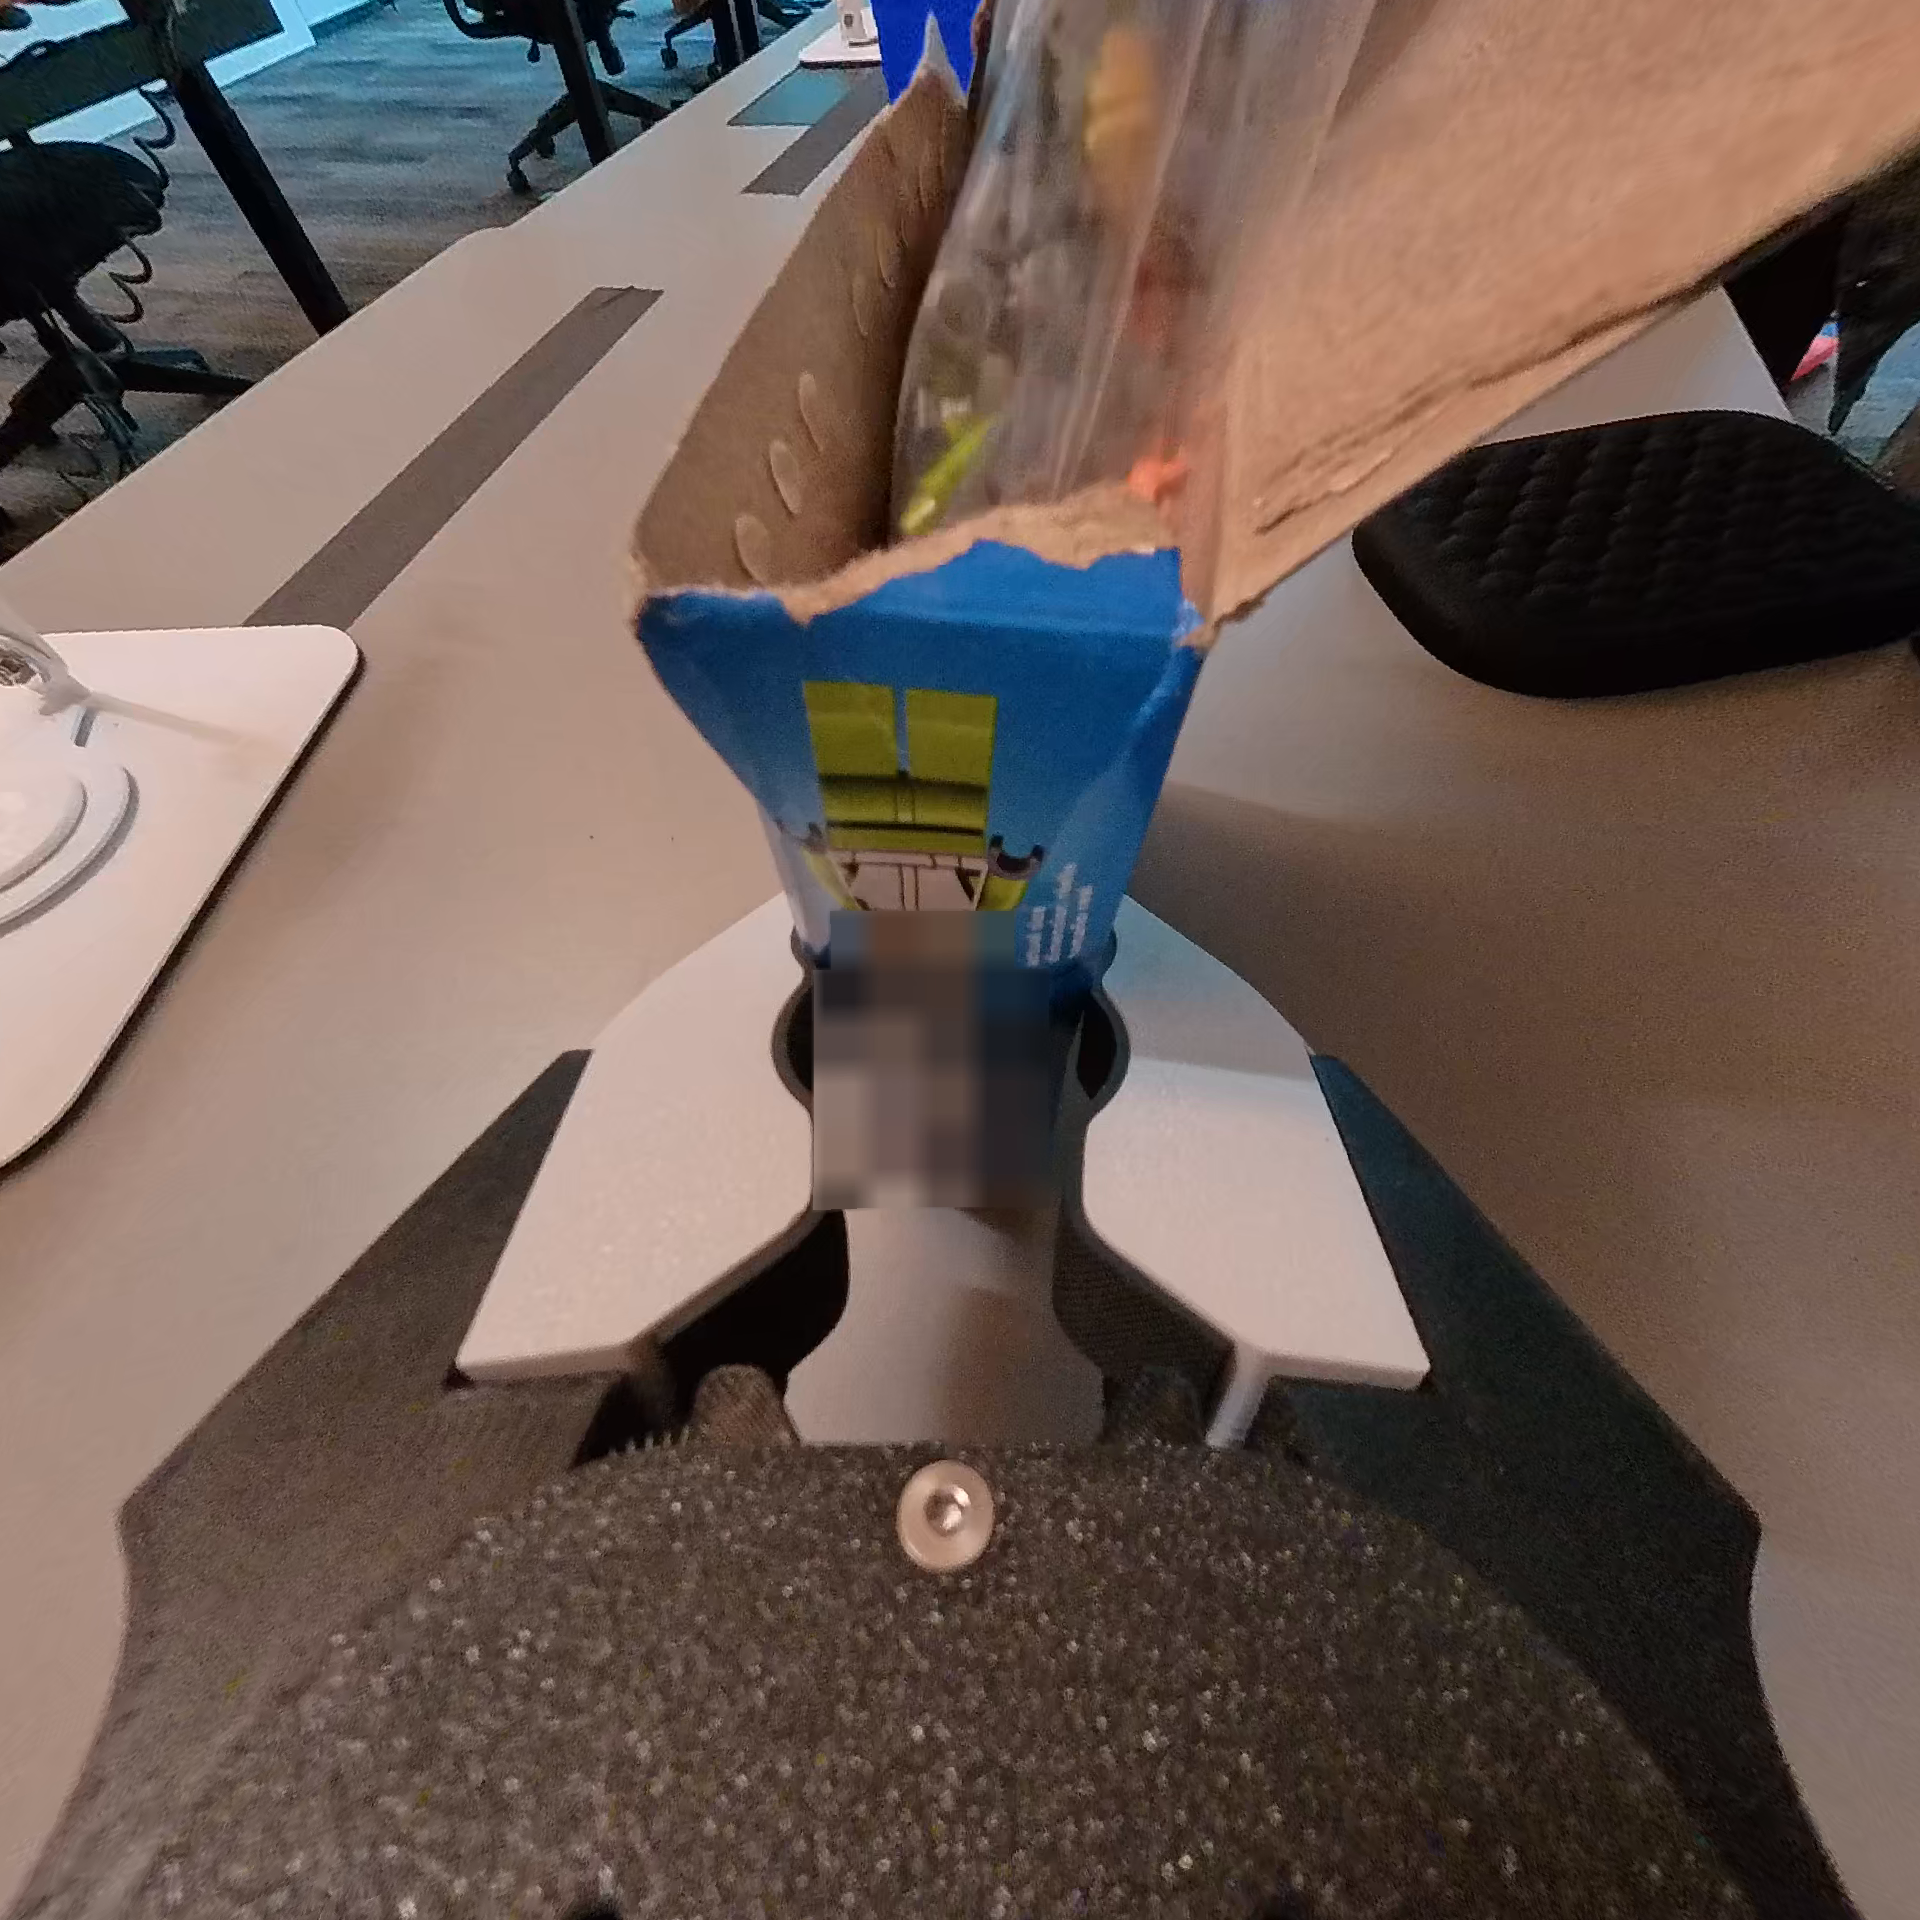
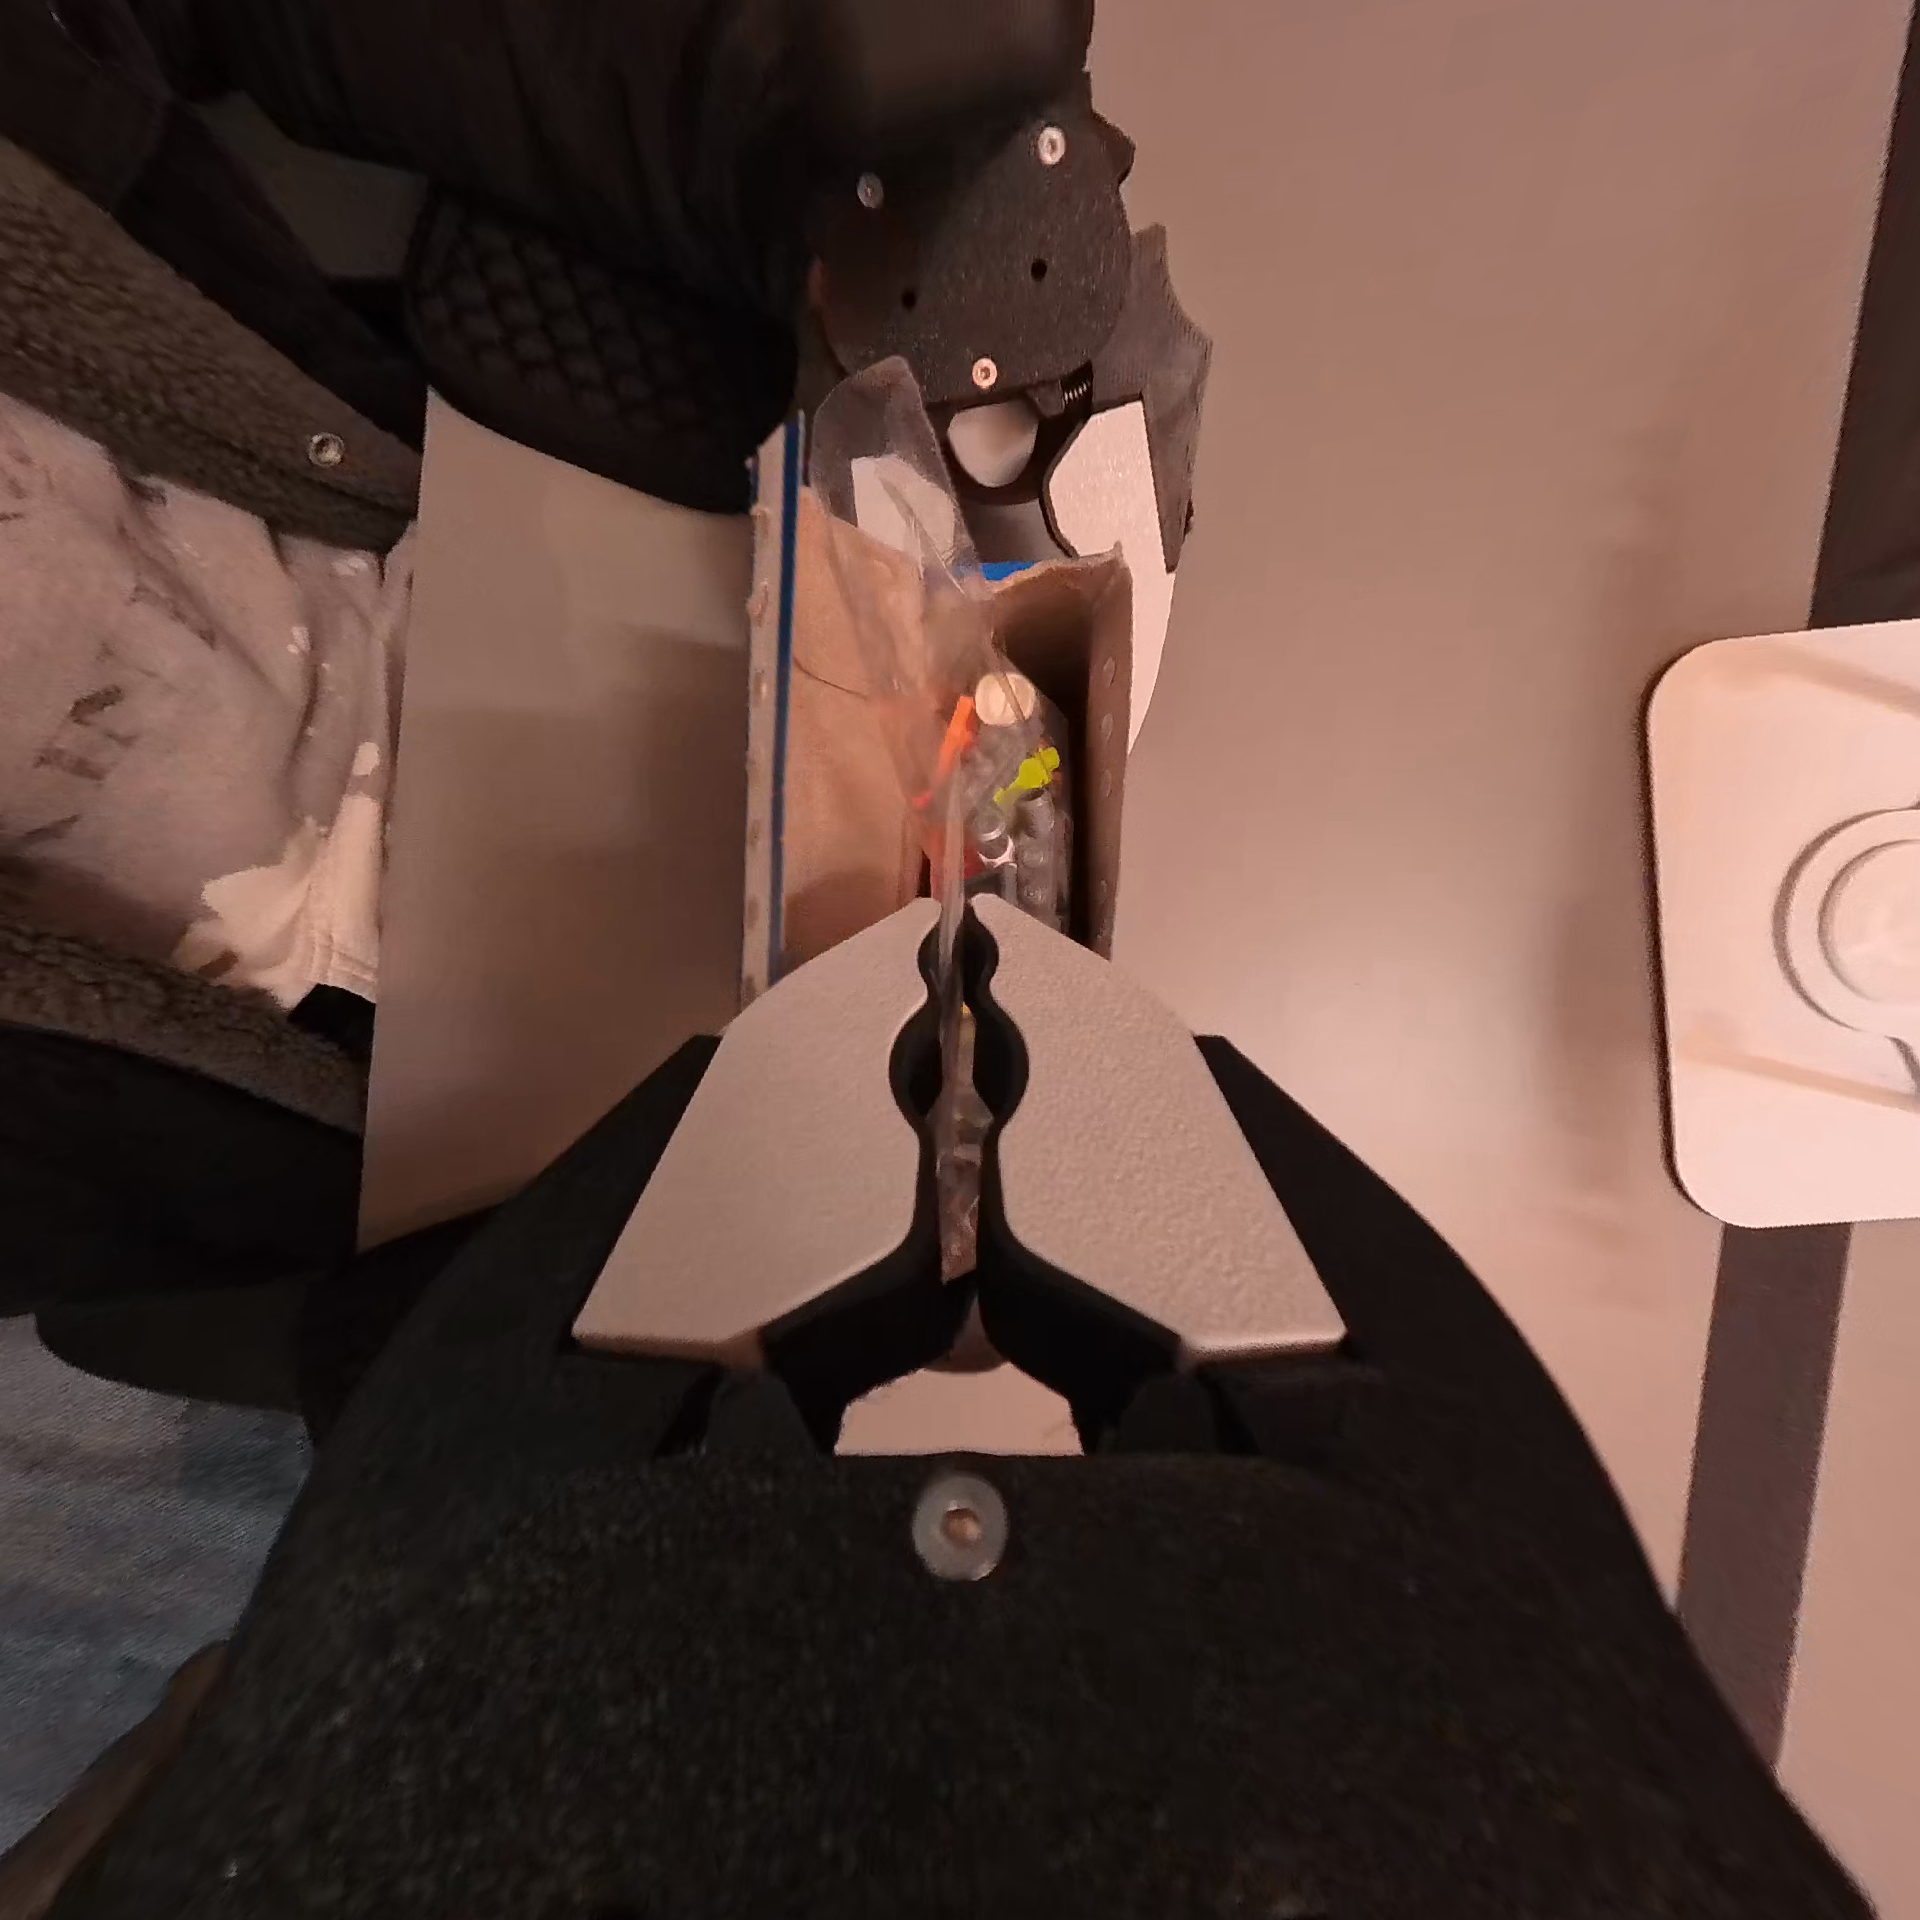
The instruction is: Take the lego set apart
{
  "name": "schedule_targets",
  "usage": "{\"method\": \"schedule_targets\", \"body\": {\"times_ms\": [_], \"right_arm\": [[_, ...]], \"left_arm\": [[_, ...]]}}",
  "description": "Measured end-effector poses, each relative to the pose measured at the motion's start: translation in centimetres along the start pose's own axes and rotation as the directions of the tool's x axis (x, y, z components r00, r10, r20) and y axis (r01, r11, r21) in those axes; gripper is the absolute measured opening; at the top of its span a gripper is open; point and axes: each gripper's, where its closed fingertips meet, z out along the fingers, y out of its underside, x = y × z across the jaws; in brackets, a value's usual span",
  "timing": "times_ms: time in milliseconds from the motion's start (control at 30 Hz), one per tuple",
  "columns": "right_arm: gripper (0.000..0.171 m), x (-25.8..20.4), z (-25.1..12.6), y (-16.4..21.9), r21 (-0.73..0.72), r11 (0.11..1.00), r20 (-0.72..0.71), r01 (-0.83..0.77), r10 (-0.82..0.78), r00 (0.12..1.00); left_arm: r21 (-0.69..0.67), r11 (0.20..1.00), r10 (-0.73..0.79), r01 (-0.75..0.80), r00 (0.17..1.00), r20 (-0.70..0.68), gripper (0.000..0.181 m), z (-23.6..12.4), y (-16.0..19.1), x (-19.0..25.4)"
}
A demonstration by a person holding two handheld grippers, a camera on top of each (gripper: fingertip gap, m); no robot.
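Note:
A torn-open blue cardboard lego box [image 1: 914, 748] is held above the grey table. My left gripper [image 1: 951, 966] is shut on the box's lower end. A clear plastic bag [image 1: 1039, 312] of small coloured lego pieces sticks out of the box's open top. In the right wrist view I look down into the box [image 2: 842, 769]. My right gripper [image 2: 954, 925] is shut on the bag's edge, and the bag [image 2: 997, 790] runs from the box up between its fingers. The left gripper [image 2: 997, 281] shows beyond the box.
A white square pad [image 1: 145, 831] lies on the table to the left and shows in the right wrist view [image 2: 1787, 914]. A black mesh chair part [image 1: 1631, 551] is at the right. A person's clothed body [image 2: 187, 675] is close by. Office chairs stand beyond the table. The gap from one gripper's tips to the other's is roughly 12 centimeters.

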Motion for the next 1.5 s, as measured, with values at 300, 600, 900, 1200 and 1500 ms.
{"method": "schedule_targets", "body": {"times_ms": [300, 600, 900, 1200, 1500], "right_arm": [[0.0, 0.2, 1.8, 1.1, -0.075, 0.996, 0.05, -0.037, 0.041, 0.998], [0.005, -0.1, 2.6, 0.9, -0.097, 0.995, 0.083, -0.032, 0.04, 0.996], [0.011, -0.2, 1.6, -0.3, -0.045, 0.999, 0.058, -0.022, 0.025, 0.998], [0.013, -1.9, -1.9, -2.1, 0.134, 0.989, -0.13, 0.063, -0.045, 0.99], [0.035, 0.1, -7.4, 6.4, 0.367, 0.929, -0.552, -0.054, 0.264, 0.791]], "left_arm": [[0.002, 1.0, 0.005, -0.005, 1.0, -0.002, 0.045, 0.0, 0.1, 0.0], [0.008, 1.0, 0.002, -0.003, 1.0, 0.001, 0.045, -0.2, 0.1, -0.1], [0.007, 0.999, 0.033, -0.033, 0.999, 0.009, 0.046, -0.3, 0.2, 0.1], [-0.004, 0.942, 0.333, -0.335, 0.933, 0.135, 0.046, -0.4, -0.2, 1.0], [-0.059, 0.87, 0.491, -0.49, 0.846, 0.209, 0.047, -0.1, -0.2, 1.6]]}}
